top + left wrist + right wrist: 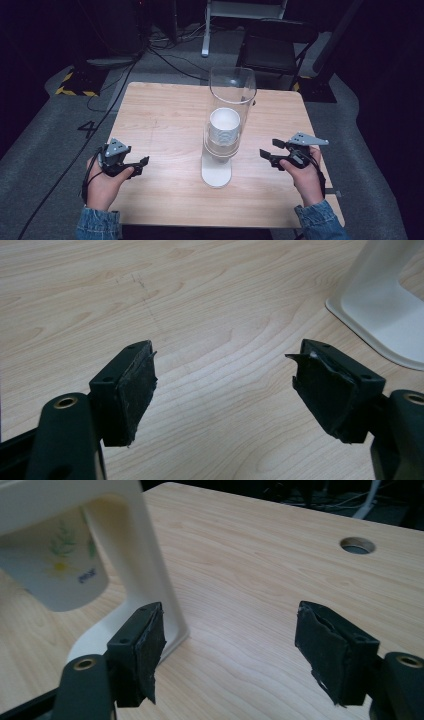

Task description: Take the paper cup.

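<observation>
With both grippers (142,162) (266,150) held open and empty, the light, crushable paper cup (224,126) is best gripped gently by its sides.

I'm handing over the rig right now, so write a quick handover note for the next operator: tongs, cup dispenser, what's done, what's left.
Left tongs: open, empty, low over the table left of the dispenser.
Right tongs: open, empty, right of the dispenser, pointing at it.
Cup dispenser: upright at table centre on its white base; a stack of paper cups sits inside the clear tube, the bottom cup hanging out beneath.
Done: nothing visibly pulled yet; no cup is out on the table.
Left: probably bring one pair of tongs to the bottom cup and draw it down.
</observation>
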